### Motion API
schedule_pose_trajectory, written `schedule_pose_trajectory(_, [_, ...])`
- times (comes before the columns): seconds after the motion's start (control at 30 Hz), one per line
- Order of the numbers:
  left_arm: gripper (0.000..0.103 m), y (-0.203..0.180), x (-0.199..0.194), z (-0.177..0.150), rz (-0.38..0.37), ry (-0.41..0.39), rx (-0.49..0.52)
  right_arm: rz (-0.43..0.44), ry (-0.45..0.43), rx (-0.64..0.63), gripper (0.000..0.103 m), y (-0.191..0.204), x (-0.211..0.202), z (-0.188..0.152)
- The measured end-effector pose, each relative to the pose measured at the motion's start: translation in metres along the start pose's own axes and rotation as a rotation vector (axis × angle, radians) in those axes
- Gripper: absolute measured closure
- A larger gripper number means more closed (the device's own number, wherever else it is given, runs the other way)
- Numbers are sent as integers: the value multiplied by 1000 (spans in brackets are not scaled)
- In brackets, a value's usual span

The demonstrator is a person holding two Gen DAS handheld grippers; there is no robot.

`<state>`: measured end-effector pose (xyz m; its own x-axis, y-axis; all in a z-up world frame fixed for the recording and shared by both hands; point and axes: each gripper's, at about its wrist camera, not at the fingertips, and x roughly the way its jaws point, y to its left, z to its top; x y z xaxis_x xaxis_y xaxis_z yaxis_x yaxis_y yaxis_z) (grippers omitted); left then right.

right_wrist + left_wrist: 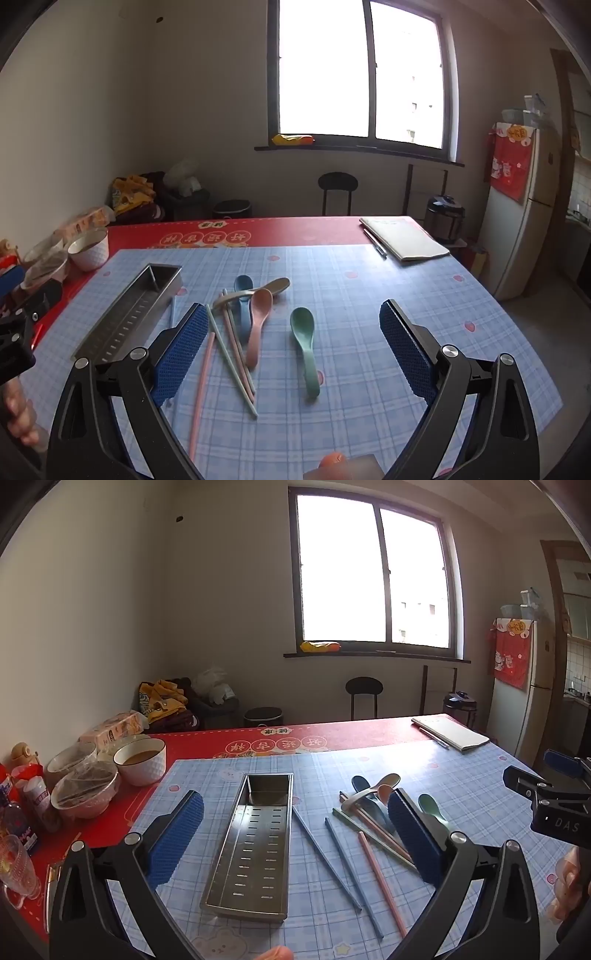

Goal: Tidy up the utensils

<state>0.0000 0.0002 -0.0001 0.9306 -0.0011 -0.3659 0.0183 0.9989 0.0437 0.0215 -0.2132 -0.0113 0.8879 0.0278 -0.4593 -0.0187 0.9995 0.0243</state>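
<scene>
While otherwise unlabelled, white "DAS" lettering on right gripper (554,775) body.

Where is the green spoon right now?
In the right wrist view the green spoon lies alone on the blue checked cloth, right of the pink spoon and between the open right gripper's fingers.

A white bowl (140,761) of brown liquid and two film-covered bowls (85,792) stand left of the tool. A notebook (404,238) with a pen (375,242) beside it lies far ahead, right.
</scene>
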Motion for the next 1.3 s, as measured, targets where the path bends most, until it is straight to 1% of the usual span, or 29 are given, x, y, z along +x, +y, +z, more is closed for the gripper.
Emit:
schedule_pose_trajectory(0.13, [5,2,2,0,-8,5,-4,1,4,2,12,-1,0,0])
schedule_pose_trajectory(0.17, [5,5,-1,8,-7,3,-4,1,2,2,12,-1,0,0])
schedule_pose_trajectory(0.27, [5,11,0,13,-14,3,-11,0,-4,2,12,-1,-1,1])
schedule_pose_trajectory(0.33, [5,1,-7,7,-10,-20,13,-5,-7,11,12,-7,-1,2])
schedule_pose_trajectory(0.57, [5,5,-8,12,-15,-17,18,-9,-21,13,12,-4,-4,3])
schedule_pose_trajectory(0.63, [5,-1,-8,9,-14,-20,24,-10,-22,12,12,-3,-5,3])
schedule_pose_trajectory(1.3, [5,-1,-9,5,-18,-26,24,-19,-36,16,12,-5,-8,3])
